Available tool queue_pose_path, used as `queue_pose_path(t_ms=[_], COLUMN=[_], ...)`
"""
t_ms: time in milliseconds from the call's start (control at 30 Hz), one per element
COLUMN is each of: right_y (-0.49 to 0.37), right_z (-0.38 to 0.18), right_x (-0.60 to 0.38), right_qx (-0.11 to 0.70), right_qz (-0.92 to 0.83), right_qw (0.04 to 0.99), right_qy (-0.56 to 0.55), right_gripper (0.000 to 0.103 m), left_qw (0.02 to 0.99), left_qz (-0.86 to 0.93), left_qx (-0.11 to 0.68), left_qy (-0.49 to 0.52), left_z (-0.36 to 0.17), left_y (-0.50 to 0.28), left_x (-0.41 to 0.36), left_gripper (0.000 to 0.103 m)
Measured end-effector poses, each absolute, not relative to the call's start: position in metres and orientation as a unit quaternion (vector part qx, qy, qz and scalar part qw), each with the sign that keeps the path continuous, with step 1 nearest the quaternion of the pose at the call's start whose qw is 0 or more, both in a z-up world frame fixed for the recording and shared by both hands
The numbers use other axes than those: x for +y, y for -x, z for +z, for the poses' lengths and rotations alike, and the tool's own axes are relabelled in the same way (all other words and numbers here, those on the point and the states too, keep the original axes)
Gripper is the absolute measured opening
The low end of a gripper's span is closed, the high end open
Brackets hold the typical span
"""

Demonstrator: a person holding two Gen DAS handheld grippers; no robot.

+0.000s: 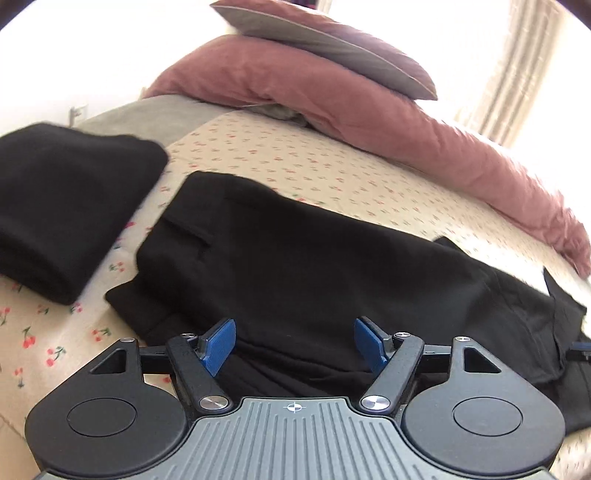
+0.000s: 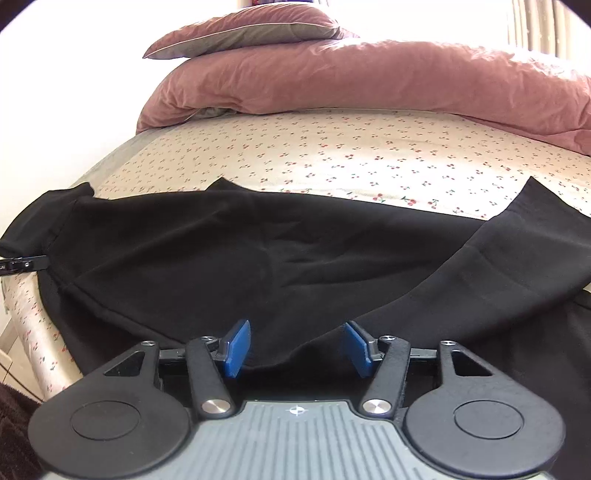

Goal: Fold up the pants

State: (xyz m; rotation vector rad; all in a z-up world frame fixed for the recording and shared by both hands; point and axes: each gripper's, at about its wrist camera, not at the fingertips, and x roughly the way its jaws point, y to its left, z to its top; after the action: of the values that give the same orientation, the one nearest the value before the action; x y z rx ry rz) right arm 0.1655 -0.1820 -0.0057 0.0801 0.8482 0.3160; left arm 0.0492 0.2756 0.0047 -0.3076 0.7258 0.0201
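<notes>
I am looking at a bed (image 2: 332, 147) covered in a cream sheet printed with small red cherries, with a pink duvet (image 2: 369, 81) bunched along its far side and a pillow (image 2: 243, 33) lying on top of that. Bright window light washes out the background, and a curtain (image 1: 517, 66) hangs at the right in the left view. The black pants (image 1: 314, 266) lie spread across the near part of the bed, wrinkled in the middle, with one leg running off to the right in the right view. My left claw (image 1: 294, 345) is spread wide just above the near edge of the pants, holding nothing. My right claw (image 2: 297, 347) is likewise spread, its blue pads on either side of a raised fold of the black cloth, not pinching it. A folded black garment (image 1: 62, 214) sits on the bed to the left of the pants, apart from them.
</notes>
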Motion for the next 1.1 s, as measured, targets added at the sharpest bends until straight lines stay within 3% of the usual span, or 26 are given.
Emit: queue_pose_path(t_ms=[333, 433, 500, 533, 633, 767, 933, 1100], right_y=[-0.191, -0.194, -0.195, -0.196, -0.196, -0.190, -0.164, -0.132], right_z=[-0.030, -0.034, -0.036, -0.037, -0.037, -0.028, 0.003, 0.021], right_x=[-0.193, -0.195, -0.195, -0.194, -0.194, -0.207, -0.222, -0.234], right_qx=[0.417, 0.411, 0.408, 0.407, 0.403, 0.401, 0.377, 0.361], right_qz=[0.063, 0.047, 0.039, 0.031, 0.019, 0.014, 0.007, 0.008], right_qw=[0.906, 0.910, 0.911, 0.913, 0.915, 0.916, 0.926, 0.932], right_qy=[-0.034, -0.036, -0.035, -0.025, 0.007, -0.011, -0.012, -0.004], right_gripper=[0.060, 0.060, 0.059, 0.050, 0.001, 0.000, 0.000, 0.000], left_qw=[0.927, 0.922, 0.918, 0.916, 0.911, 0.918, 0.926, 0.916], left_qz=[0.094, 0.111, 0.128, 0.136, 0.149, 0.151, 0.143, 0.139], left_qx=[0.314, 0.315, 0.315, 0.314, 0.309, 0.294, 0.273, 0.301], left_qy=[0.181, 0.194, 0.203, 0.210, 0.228, 0.218, 0.216, 0.227], left_z=[-0.010, -0.013, -0.016, -0.016, -0.019, -0.015, 0.008, 0.008], left_y=[-0.062, -0.068, -0.071, -0.071, -0.073, -0.070, -0.049, -0.038], left_x=[0.304, 0.308, 0.313, 0.316, 0.324, 0.322, 0.317, 0.321], left_gripper=[0.064, 0.055, 0.044, 0.040, 0.029, 0.015, 0.014, 0.014])
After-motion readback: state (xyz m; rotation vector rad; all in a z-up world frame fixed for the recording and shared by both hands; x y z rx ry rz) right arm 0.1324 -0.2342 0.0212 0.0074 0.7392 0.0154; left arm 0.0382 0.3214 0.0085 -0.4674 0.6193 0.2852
